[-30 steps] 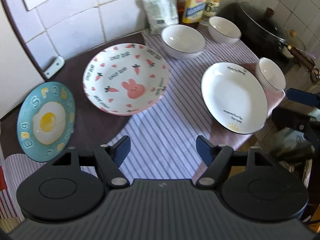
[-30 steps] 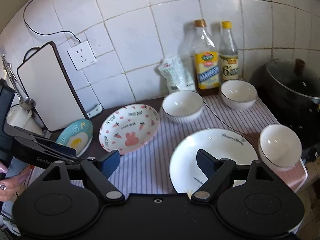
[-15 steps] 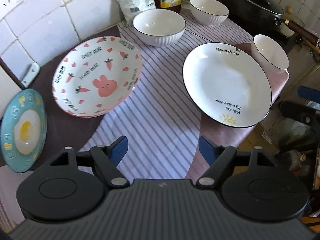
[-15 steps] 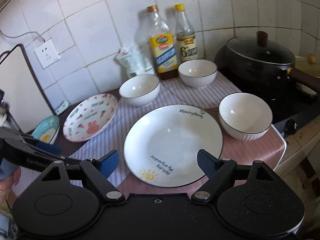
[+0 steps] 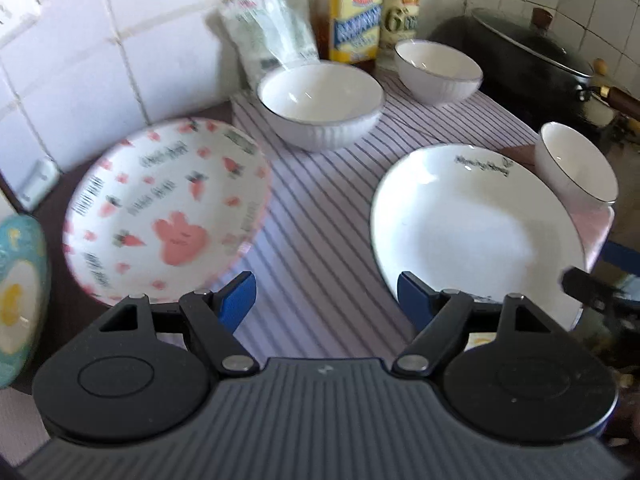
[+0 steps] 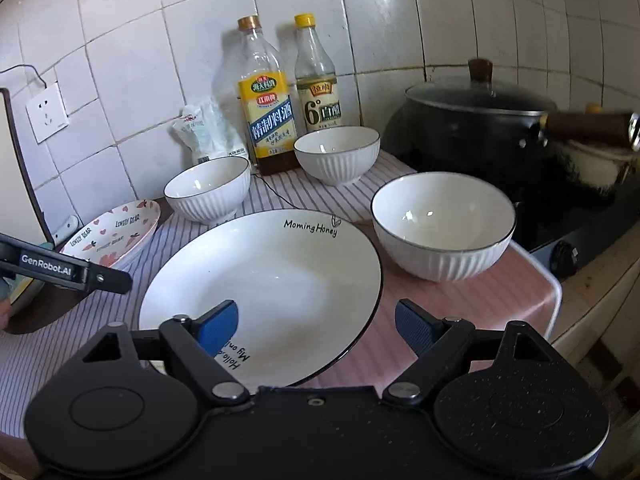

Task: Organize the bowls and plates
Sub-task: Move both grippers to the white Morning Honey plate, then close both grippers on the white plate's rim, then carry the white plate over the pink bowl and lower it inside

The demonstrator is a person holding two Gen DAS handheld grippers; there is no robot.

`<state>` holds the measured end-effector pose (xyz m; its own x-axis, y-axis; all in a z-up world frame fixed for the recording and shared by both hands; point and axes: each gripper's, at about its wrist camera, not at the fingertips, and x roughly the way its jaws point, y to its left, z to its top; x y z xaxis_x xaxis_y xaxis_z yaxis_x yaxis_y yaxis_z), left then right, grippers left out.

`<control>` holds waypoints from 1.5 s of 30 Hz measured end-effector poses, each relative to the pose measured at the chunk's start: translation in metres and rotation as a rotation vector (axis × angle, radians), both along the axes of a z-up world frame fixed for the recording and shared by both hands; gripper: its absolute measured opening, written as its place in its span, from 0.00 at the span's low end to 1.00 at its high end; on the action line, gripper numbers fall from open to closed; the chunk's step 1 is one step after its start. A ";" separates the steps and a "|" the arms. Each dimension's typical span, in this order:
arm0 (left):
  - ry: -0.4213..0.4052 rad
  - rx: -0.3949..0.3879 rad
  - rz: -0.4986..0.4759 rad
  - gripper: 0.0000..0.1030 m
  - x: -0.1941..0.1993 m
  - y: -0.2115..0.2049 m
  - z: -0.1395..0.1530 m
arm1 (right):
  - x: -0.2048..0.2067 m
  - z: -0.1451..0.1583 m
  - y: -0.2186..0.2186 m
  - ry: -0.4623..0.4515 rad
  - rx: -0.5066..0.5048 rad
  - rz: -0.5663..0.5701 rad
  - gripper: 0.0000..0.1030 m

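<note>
Right wrist view: my right gripper hangs over the big white plate on the striped cloth, jaws closing but gripping nothing. My left gripper is spread wide and empty, between the bunny plate and the white one.

The left gripper hung over the striped cloth, its blue pads well apart with nothing between them. At left centre sat the pink rabbit plate, blurred, and an egg-patterned plate showed at the left edge. The big white plate lay at right, one white bowl touching its far rim. Two more bowls stood further up, before the bottles.
</note>
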<state>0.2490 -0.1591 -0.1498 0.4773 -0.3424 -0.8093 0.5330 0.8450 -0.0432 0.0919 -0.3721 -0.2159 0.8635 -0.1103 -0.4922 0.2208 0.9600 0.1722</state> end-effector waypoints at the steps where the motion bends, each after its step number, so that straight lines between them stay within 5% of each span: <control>1: 0.028 -0.016 -0.003 0.75 0.002 -0.002 -0.003 | 0.003 -0.003 -0.001 -0.002 -0.002 -0.006 0.80; 6: 0.097 -0.062 -0.027 0.73 0.003 -0.017 -0.014 | 0.012 -0.013 -0.004 0.000 0.000 -0.005 0.77; 10: 0.060 -0.049 -0.050 0.70 0.002 -0.028 -0.019 | 0.021 -0.018 -0.003 0.049 -0.024 -0.024 0.62; 18: 0.106 -0.083 -0.050 0.34 0.013 -0.029 -0.031 | 0.023 -0.025 -0.006 0.083 0.099 -0.119 0.37; 22: 0.104 -0.081 -0.116 0.30 0.004 -0.036 -0.032 | 0.016 -0.028 -0.015 0.057 0.129 -0.105 0.29; 33: 0.247 -0.100 -0.039 0.26 0.024 -0.037 -0.032 | 0.022 -0.025 -0.032 0.107 0.193 -0.012 0.26; 39: 0.238 -0.089 -0.055 0.26 0.021 -0.038 -0.032 | 0.031 -0.016 -0.030 0.199 0.151 0.049 0.26; 45: 0.258 -0.109 -0.029 0.26 0.023 -0.025 -0.024 | 0.032 -0.005 -0.026 0.198 0.144 0.106 0.26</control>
